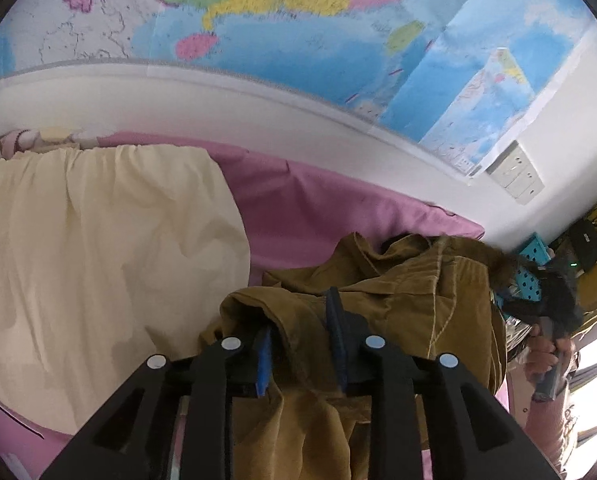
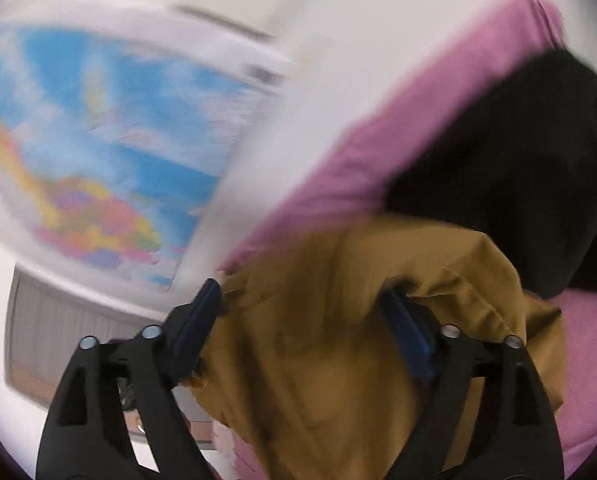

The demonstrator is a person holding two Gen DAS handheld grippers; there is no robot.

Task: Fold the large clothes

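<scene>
A mustard-brown corduroy garment [image 1: 398,284] hangs bunched above a bed with a pink sheet [image 1: 306,200]. My left gripper [image 1: 300,336] is shut on a thick fold of it, blue pads pressing the cloth from both sides. In the left wrist view my right gripper [image 1: 538,304] shows at the far right, at the garment's other end. In the right wrist view, which is motion-blurred, the brown garment [image 2: 338,320] fills the space between my right gripper's [image 2: 306,320] wide-set fingers and drapes over the right finger.
A cream blanket [image 1: 98,264] lies on the left of the bed. A black garment [image 2: 518,152] lies on the pink sheet [image 2: 378,140]. A wall with a large map [image 1: 298,20] stands behind the bed. Shelves and a teal crate [image 1: 534,248] are at the right.
</scene>
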